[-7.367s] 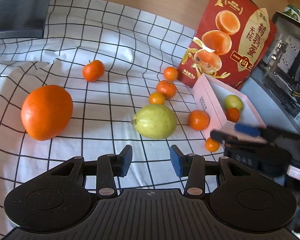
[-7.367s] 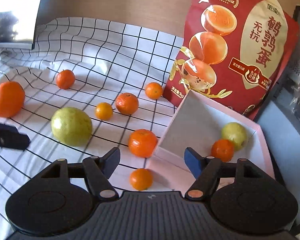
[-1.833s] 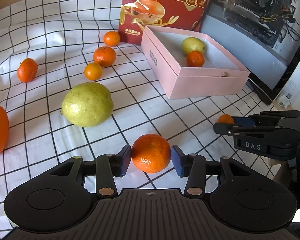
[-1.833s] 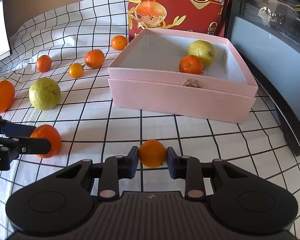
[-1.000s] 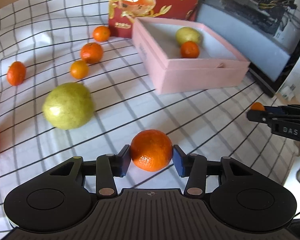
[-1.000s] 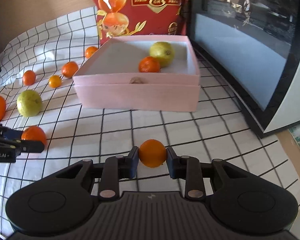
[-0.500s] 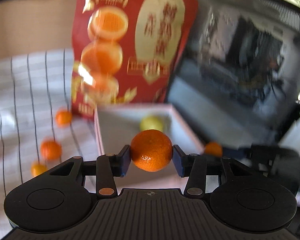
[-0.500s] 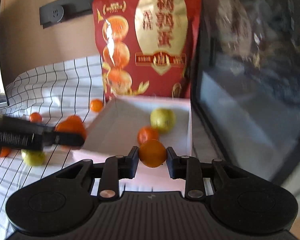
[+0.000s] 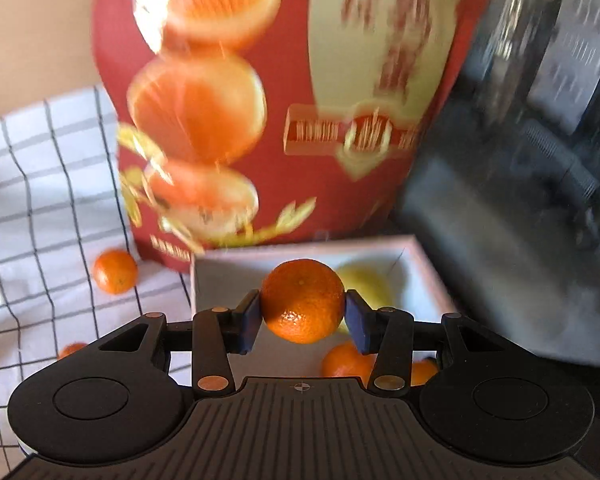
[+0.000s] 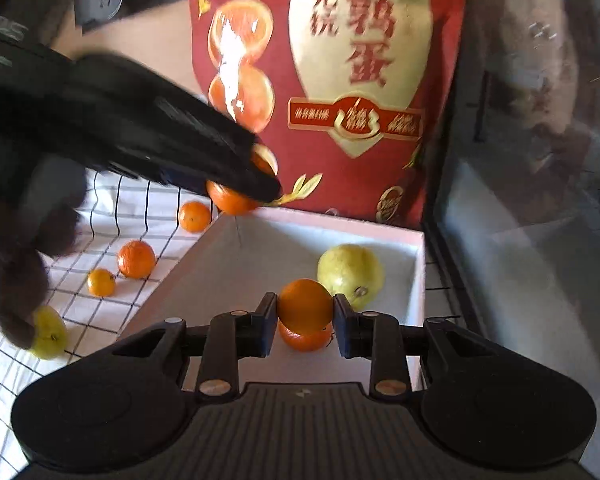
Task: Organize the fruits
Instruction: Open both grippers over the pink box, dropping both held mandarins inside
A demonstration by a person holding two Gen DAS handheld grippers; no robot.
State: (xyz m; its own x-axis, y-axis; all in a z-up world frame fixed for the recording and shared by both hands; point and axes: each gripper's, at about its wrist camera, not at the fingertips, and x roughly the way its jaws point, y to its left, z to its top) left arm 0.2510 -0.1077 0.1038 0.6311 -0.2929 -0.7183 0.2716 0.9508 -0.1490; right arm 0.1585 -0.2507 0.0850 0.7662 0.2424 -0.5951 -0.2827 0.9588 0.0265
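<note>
Seven seconds back: both tools empty and open above the checked cloth, fruit scattered, box off to the right. Now closed, each on its own fruit: left tool [image 9: 303, 312] pinching a mandarin [image 9: 302, 300], right tool [image 10: 305, 316] pinching a smaller orange [image 10: 305, 305]. Both fruits lifted off the surface since two seconds ago, when each sat on the cloth between the pads. Carried up and toward the pink box [image 10: 417, 264], now filling the lower centre of both views rather than lying far ahead. Left tool now entering the upper left of the right wrist view, its mandarin above the box's far corner. Red bag [image 9: 380, 80] grown large and blurred.
</note>
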